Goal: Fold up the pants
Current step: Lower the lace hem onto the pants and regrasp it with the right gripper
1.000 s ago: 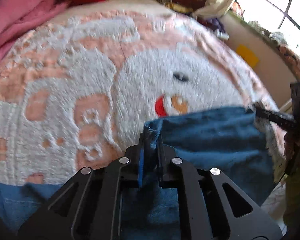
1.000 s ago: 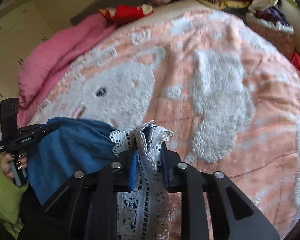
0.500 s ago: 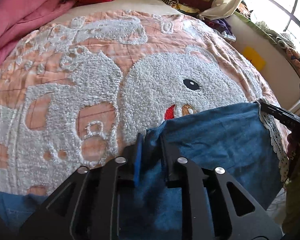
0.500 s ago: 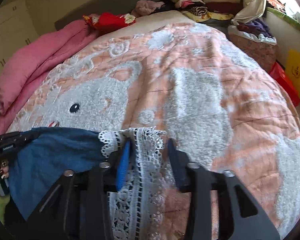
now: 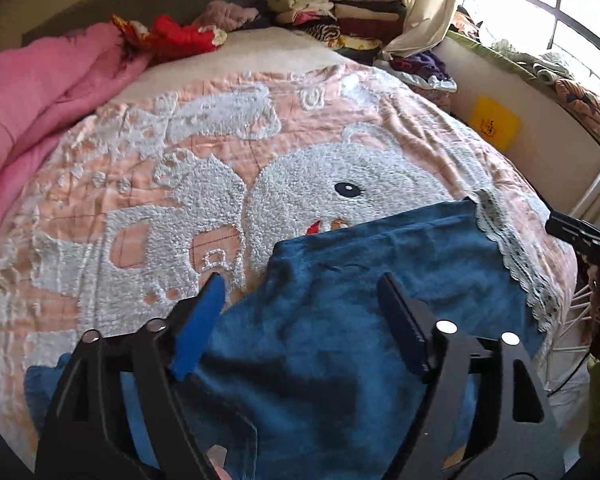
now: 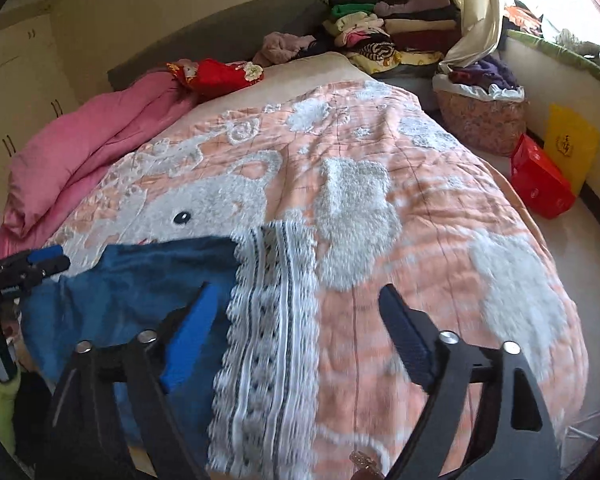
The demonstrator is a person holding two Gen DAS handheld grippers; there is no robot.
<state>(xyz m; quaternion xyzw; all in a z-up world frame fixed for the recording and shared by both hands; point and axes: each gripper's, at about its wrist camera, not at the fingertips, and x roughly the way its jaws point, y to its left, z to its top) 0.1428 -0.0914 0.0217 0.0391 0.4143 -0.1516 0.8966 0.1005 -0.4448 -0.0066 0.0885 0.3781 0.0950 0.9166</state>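
Left gripper [image 5: 300, 288]: jaws wide apart, just been opening; nothing is clamped. The blue pants [image 5: 340, 320] lie beneath and between its fingers, pads clear of the cloth. Right gripper [image 6: 296, 300]: jaws likewise wide, just been opening; the white lace trim [image 6: 268, 320] of the pants lies flat below the gap, untouched by either pad. Each gripper shows one blue pad [image 5: 198, 332] on the left finger and one dark pad on the right. The pants rest on the near edge of the bed, spread over the quilt [image 5: 180, 184], blue part toward the left gripper, lace band toward the right. One pair of pants counted. One peach quilt with white fleecy animal figures covers the bed. One pink blanket [image 6: 80, 152] lies bunched along the far left side. One red item [image 6: 216, 74] sits at the head end, touching the blanket. One stack of folded clothes [image 6: 380, 28] stands beyond the head corner; the number of pieces cannot be told. One basket [image 6: 480, 116] of clothes stands beside the bed. On the floor near the wall: one red bag [image 6: 540, 180] and one yellow bag [image 6: 572, 148], just beside each other. One curtain [image 5: 428, 8] hangs by the window.
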